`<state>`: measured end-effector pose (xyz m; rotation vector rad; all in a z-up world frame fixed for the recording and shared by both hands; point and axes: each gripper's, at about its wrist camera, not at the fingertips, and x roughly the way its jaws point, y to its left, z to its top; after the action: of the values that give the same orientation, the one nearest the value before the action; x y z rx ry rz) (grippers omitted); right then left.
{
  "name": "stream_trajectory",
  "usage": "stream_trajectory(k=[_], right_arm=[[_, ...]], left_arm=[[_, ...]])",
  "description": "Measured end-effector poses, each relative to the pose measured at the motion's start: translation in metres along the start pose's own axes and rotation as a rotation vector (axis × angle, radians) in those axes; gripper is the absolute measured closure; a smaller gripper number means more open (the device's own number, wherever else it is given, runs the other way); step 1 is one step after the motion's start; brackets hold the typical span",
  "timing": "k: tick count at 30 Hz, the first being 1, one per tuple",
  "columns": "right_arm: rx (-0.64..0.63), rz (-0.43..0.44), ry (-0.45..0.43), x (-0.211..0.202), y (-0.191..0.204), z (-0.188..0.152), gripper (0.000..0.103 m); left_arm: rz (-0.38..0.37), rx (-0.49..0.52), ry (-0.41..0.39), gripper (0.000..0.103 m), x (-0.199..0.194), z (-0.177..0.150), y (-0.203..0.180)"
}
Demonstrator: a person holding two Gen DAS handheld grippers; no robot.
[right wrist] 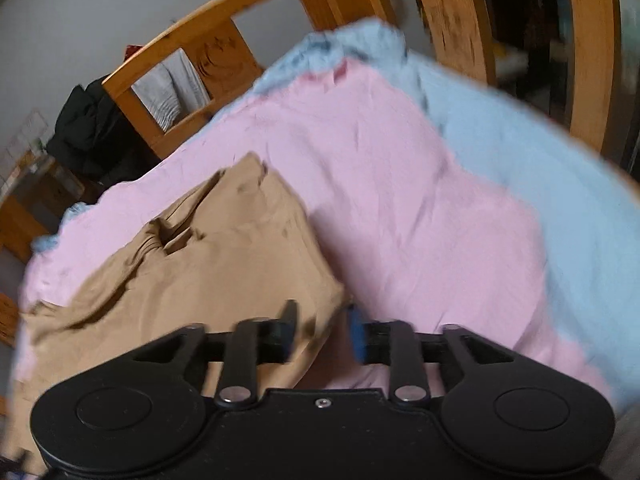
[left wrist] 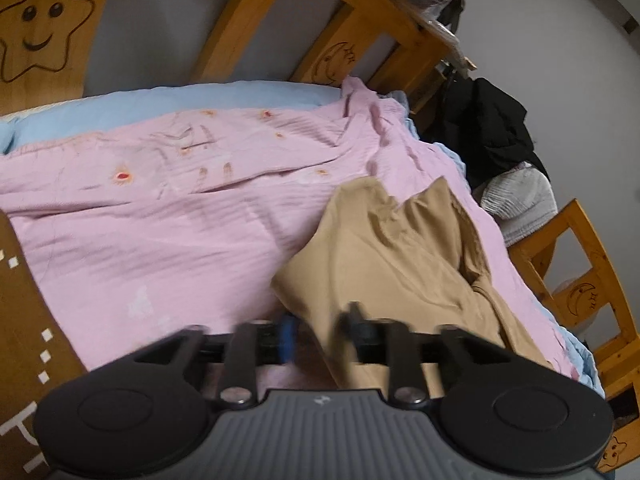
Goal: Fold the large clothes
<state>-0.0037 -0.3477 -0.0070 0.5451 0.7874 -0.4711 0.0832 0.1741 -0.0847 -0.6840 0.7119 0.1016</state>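
Left wrist view: tan garment [left wrist: 404,256] lies part-folded on the pink quilt [left wrist: 140,216] of the wooden bed [left wrist: 576,248], toward its right half; left gripper [left wrist: 320,336] has its jaws released, spread over the garment's near edge with nothing pinched. Right wrist view: right gripper [right wrist: 320,332] likewise released, straddling the near corner of the cloth. For the next fold, I would pinch both near corners evenly, lift just clear of the quilt, and lay edge to edge, keeping the quilt out of the grip.

Soft, even daylight is falling; motion blur is smearing both fisheye views, worst around the wrinkled pink cotton quilt [right wrist: 400,200].
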Motion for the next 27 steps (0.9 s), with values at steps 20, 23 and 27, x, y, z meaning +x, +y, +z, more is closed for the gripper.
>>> stream_trajectory(k=[20,23,27], right_arm=[[-0.947,0.328,-0.270,0.072,0.183,-0.100,0.028],[-0.925,0.343,-0.270,0.074,0.177,-0.105,0.027],[-0.917,0.340,-0.290,0.080,0.174,-0.116,0.027]], left_arm=[[0.030,0.026,-0.023,0.043,0.022,-0.010,-0.009],[0.006,0.014,-0.031,0.070,0.019,-0.008,-0.009],[-0.026,0.077,-0.094,0.099,0.003,-0.007,-0.027]])
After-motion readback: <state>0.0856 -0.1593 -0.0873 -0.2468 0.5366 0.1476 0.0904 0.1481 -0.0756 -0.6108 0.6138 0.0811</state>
